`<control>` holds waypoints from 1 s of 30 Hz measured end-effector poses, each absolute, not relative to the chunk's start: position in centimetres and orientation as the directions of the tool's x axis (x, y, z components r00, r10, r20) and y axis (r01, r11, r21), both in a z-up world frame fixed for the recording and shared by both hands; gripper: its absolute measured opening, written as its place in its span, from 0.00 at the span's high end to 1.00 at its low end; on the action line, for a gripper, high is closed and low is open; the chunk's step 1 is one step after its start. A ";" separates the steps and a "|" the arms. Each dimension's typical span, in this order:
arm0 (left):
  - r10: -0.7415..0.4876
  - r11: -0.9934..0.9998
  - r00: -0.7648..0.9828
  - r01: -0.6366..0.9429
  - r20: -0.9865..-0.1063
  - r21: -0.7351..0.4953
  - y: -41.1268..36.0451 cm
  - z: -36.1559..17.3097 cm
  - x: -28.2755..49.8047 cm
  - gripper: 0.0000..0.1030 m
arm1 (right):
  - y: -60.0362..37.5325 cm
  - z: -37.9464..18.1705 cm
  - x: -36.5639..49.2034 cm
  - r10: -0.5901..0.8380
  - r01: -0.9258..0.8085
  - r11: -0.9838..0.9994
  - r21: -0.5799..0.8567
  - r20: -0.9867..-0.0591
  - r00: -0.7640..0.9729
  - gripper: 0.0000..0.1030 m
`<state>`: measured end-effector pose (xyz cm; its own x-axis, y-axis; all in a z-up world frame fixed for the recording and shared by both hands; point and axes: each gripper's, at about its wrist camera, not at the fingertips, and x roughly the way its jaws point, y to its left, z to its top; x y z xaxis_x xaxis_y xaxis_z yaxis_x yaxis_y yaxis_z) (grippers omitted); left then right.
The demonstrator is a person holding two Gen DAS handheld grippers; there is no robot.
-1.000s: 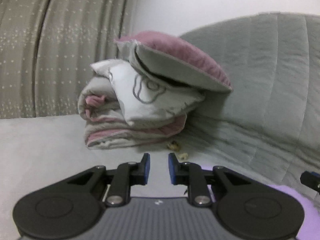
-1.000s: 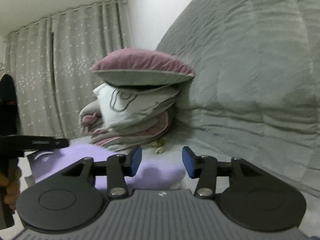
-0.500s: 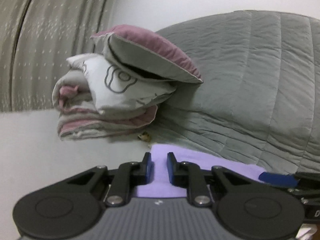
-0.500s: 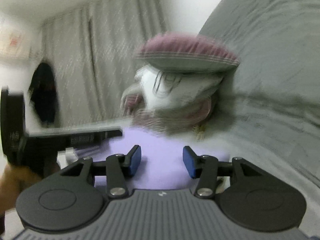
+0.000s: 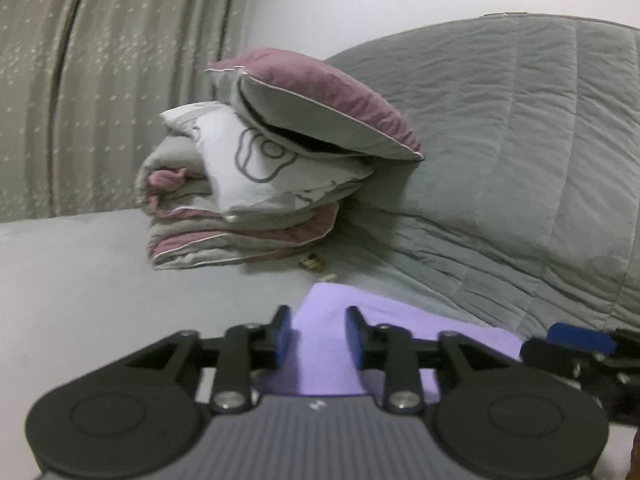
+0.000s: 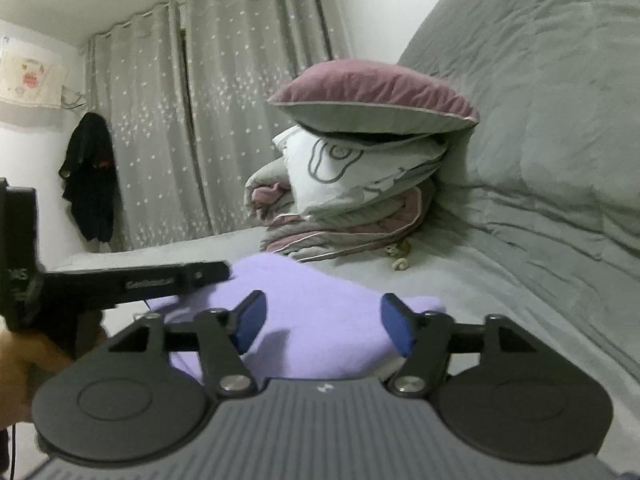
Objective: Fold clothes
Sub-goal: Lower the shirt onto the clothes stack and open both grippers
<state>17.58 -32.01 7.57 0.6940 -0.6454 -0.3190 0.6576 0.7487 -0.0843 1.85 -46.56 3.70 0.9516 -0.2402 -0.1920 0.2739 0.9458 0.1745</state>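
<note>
A lilac garment point(image 5: 400, 320) lies in a soft heap on the grey bed cover point(image 5: 80, 280). My left gripper point(image 5: 317, 336) hovers over the heap's near left part, open, with lilac cloth showing in the gap and no pad pressing on it. My right gripper point(image 6: 324, 324) stands wide open above the same garment point(image 6: 320, 292). Its blue-padded tip point(image 5: 580, 338) shows at the right edge of the left wrist view. The left gripper's black body point(image 6: 132, 280), held by a hand point(image 6: 20, 360), reaches in from the left of the right wrist view.
A stack of folded bedding with a mauve pillow point(image 5: 320, 92) on top stands behind the garment. A small beige trinket point(image 5: 314, 262) lies at its foot. A grey quilted backrest point(image 5: 520, 140) rises on the right. Curtains point(image 6: 240, 100) and a hanging dark garment point(image 6: 90, 184) are beyond.
Both grippers' jaws have spread wider than half a second ago. The left wrist view has swung, so the bedding stack sits nearer its centre. The right view's blur has gone.
</note>
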 end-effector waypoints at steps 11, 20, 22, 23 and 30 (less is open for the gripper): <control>-0.454 0.858 0.771 0.514 -0.447 0.015 -28.1 6.5 9.6 0.01 | -41.8 9.2 -3.7 -0.508 0.524 0.852 -0.017 -0.273 0.817 0.00; -0.382 0.835 0.697 0.542 -0.607 0.097 -28.5 5.1 10.2 0.01 | -38.7 7.7 -2.0 -0.497 0.466 0.867 -0.175 -0.359 0.790 0.00; -0.378 0.834 0.699 0.541 -0.607 0.103 -28.5 5.0 10.1 0.01 | -38.5 7.3 -1.6 -0.501 0.459 0.865 -0.201 -0.379 0.778 0.00; -0.381 0.833 0.697 0.544 -0.607 0.102 -28.5 5.0 10.1 0.01 | -38.6 7.1 -1.5 -0.504 0.457 0.864 -0.213 -0.389 0.771 0.00; -0.394 0.835 0.700 0.543 -0.596 0.086 -28.3 5.2 9.9 0.01 | -38.7 6.8 -1.8 -0.534 0.480 0.845 -0.235 -0.401 0.744 0.00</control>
